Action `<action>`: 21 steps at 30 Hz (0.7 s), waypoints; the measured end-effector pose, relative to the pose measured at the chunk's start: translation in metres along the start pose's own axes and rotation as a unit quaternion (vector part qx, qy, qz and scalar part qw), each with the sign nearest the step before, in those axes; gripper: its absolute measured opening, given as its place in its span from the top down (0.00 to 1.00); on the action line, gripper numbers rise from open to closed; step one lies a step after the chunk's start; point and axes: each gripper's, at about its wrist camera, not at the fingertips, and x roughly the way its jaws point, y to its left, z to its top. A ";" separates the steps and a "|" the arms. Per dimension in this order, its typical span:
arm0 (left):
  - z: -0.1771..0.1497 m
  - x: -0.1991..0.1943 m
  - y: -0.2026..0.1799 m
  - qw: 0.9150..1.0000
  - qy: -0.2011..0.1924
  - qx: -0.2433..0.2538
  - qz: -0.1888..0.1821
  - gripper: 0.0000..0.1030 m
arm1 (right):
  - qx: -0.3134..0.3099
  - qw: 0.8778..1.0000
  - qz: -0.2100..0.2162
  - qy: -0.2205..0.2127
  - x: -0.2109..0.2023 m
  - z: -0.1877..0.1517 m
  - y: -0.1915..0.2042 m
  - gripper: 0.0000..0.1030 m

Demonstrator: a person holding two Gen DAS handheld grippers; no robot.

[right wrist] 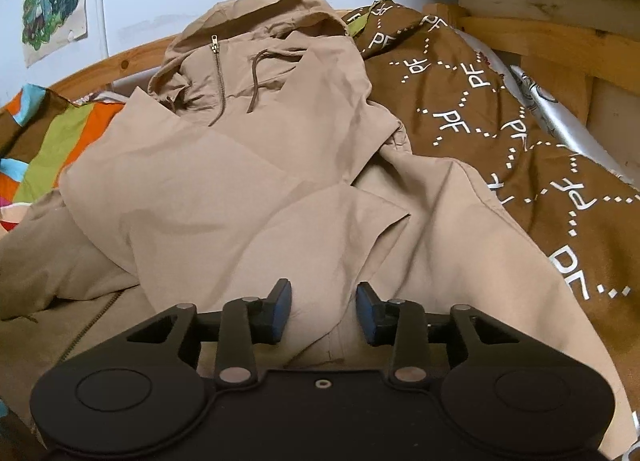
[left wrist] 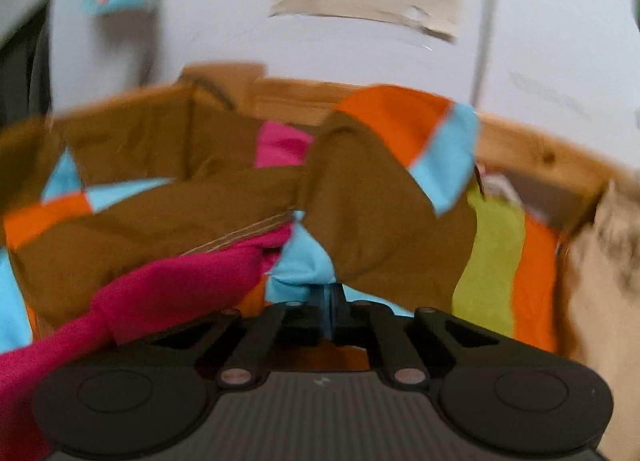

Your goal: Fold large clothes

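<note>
A beige hooded jacket (right wrist: 240, 181) lies spread and partly folded on the bed, with its hood (right wrist: 272, 17) and zip toward the wall. Just above the jacket's near hem my right gripper (right wrist: 323, 311) hovers open, with nothing between its blue pads. In the blurred left wrist view, my left gripper (left wrist: 329, 301) is shut on a bunched fold of a multicolour patchwork cloth (left wrist: 200, 221) of brown, pink, blue and orange, which is lifted and crumpled. A strip of the beige jacket (left wrist: 600, 281) shows at the right edge of that view.
A brown blanket printed with "PF" (right wrist: 500, 109) lies right of the jacket. A wooden bed frame (right wrist: 540, 33) runs along the far side and right. Posters (right wrist: 52, 1) hang on the white wall. The striped patchwork cloth (right wrist: 52, 133) lies left of the jacket.
</note>
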 end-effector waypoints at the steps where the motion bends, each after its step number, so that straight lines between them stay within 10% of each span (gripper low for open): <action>1: 0.003 -0.001 0.006 0.999 0.006 -0.040 -0.011 0.94 | -0.002 1.000 -0.002 -0.001 -0.001 0.001 0.000 0.53; 3: 0.007 -0.006 0.009 0.996 0.015 -0.080 -0.025 0.78 | -0.004 1.000 -0.005 -0.008 -0.006 0.004 0.001 0.43; 7: 0.007 -0.036 -0.011 0.998 -0.014 -0.057 -0.024 0.15 | -0.007 0.999 -0.003 -0.039 -0.023 0.018 0.001 0.25; 15: 0.001 -0.084 -0.099 0.992 0.008 0.048 -0.119 0.00 | -0.058 0.995 0.047 -0.064 -0.033 0.085 0.002 0.04; 21: -0.040 -0.073 -0.173 0.959 0.049 0.109 -0.256 0.00 | -0.213 0.973 0.042 -0.073 0.032 0.202 0.029 0.04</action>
